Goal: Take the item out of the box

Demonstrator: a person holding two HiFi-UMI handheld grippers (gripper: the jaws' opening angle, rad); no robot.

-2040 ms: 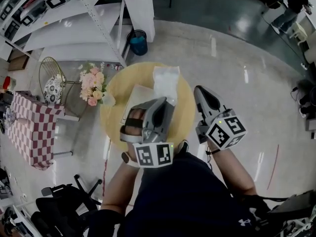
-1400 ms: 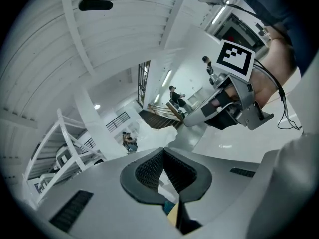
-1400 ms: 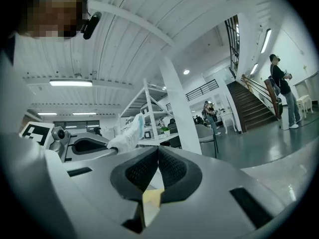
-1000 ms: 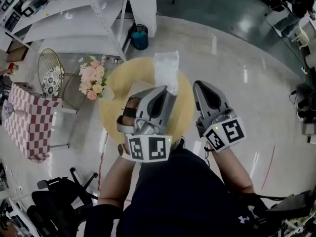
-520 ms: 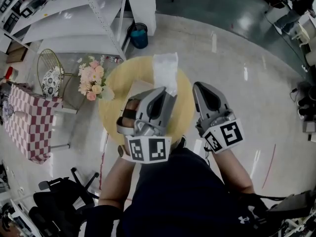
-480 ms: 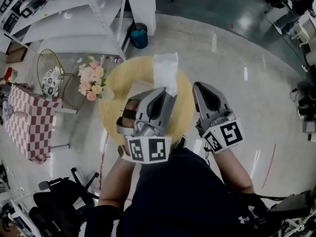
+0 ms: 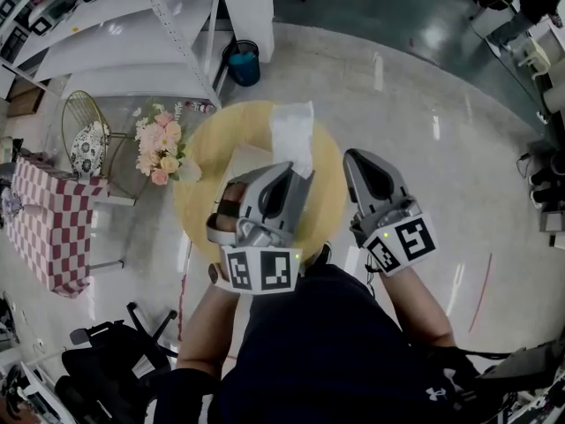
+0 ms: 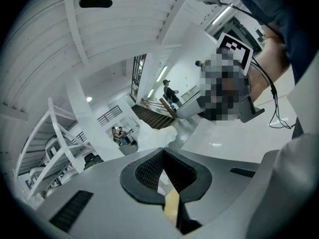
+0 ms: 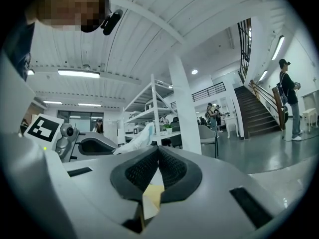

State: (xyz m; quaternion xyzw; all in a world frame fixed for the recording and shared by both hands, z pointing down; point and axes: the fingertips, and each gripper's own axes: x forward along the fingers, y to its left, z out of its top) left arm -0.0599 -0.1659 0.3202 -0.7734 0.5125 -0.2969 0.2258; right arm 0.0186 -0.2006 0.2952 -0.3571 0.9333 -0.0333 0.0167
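Observation:
A limp white plastic bag (image 7: pixel 290 131) hangs over the far side of the round yellow table (image 7: pixel 201 162). My left gripper (image 7: pixel 298 170) is shut on its near corner. In the left gripper view the bag (image 8: pixel 148 134) rises just past the closed tips of that gripper (image 8: pixel 162 151). A flat white box (image 7: pixel 240 162) lies on the table, half hidden under the left gripper. My right gripper (image 7: pixel 351 155) hovers at the table's right edge, shut on nothing. Looking along the right gripper (image 9: pixel 158 149), the bag (image 9: pixel 135 139) stands up at the tip of the left one.
A vase of pink flowers (image 7: pixel 159 148) stands at the table's left edge. White shelving (image 7: pixel 132 34), a blue bin (image 7: pixel 244 64), a wire chair (image 7: pixel 84 135) and a checkered tablecloth (image 7: pixel 44 228) lie to the left and beyond. Polished floor surrounds the table.
Both grippers and the bag keep their places. Only the head view has shifted a little.

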